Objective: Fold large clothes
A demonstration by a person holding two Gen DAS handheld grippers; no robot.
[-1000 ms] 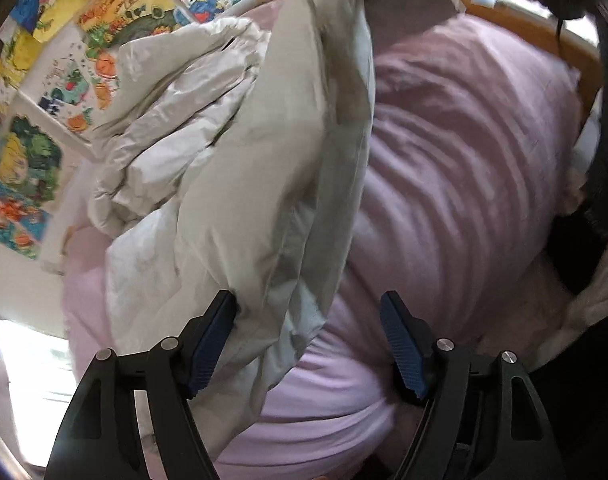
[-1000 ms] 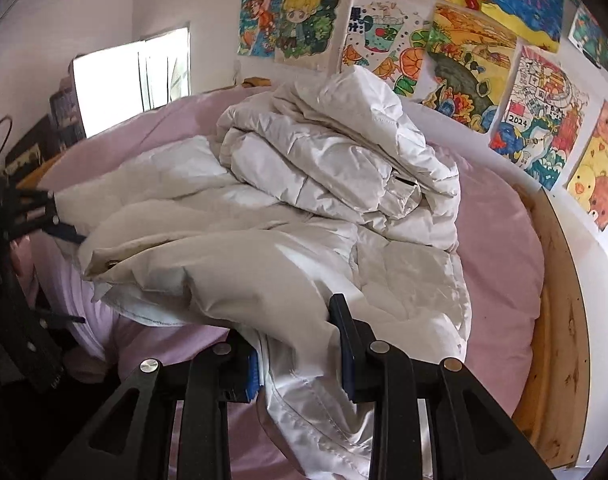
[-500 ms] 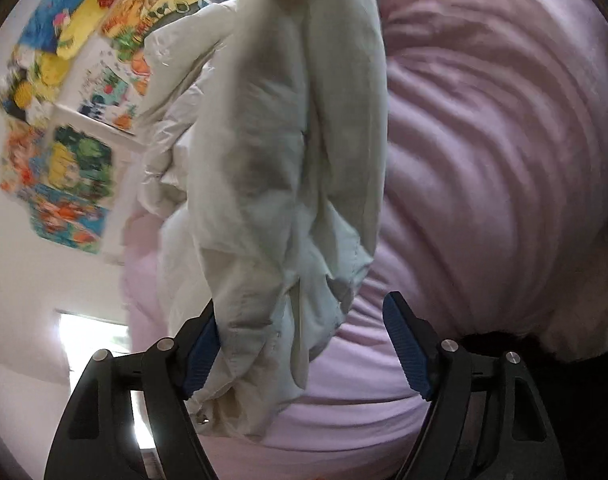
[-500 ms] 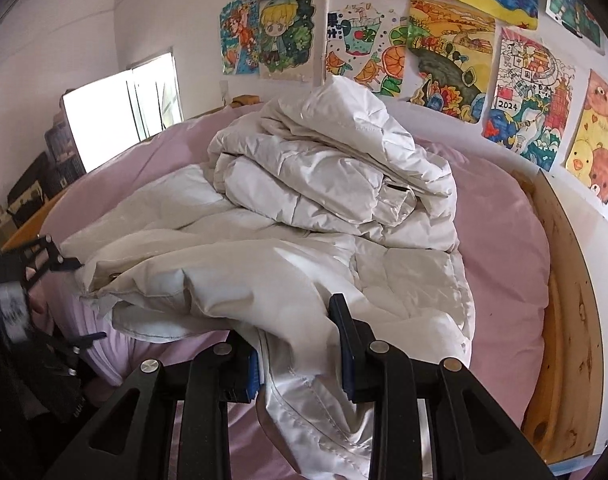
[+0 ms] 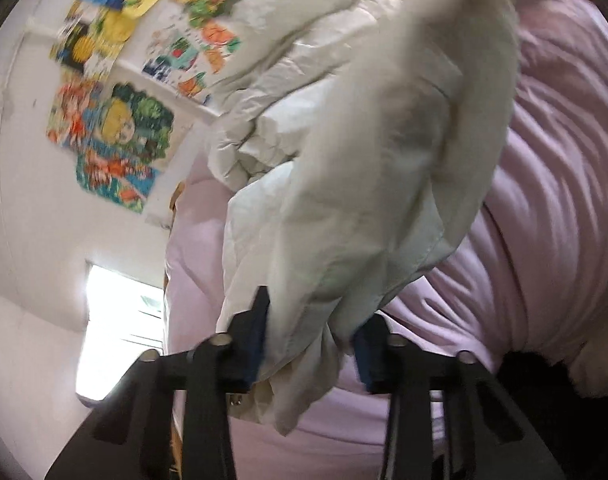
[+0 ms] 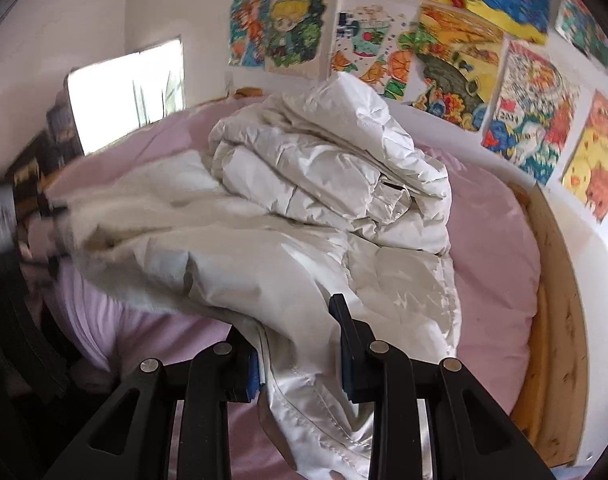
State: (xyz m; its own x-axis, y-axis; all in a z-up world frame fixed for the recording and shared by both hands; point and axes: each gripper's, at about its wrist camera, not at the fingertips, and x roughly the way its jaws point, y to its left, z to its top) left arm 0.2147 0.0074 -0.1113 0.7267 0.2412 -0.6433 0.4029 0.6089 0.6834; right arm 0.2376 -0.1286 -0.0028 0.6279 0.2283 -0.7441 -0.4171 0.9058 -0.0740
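Although both of our grippers now have hold of the white padded jacket [image 6: 328, 216], we judge the folding itself to be barely begun. Most of the garment lies in a crumpled heap on the pink bed [image 6: 500, 240], its upper part bunched into thick rolls toward the wall hung with colourful drawings [image 6: 456, 60]; no flat panel or clean crease shows anywhere.

Our left gripper [image 5: 310, 344] has a gathered, hanging end of the jacket between its jaws. They have just been closing, and in the left wrist view the blue pads sit against the cloth on both sides, pinching it, though the picture is blurred. From the right wrist view this same end appears as a smeared stretch of cloth off to the left edge of the bed.

Our right gripper [image 6: 299, 344] holds a stitched edge of the jacket at the near side of the bed. Its jaws stand narrow with the fabric pressed between the pads, and the hem trails down below them.

What is done, then, is the taking of two holds. What is left, as we read it, is nearly everything: drawing the jacket out flat across the bed, settling the bunched upper part and sleeves, and laying the folds one over another.
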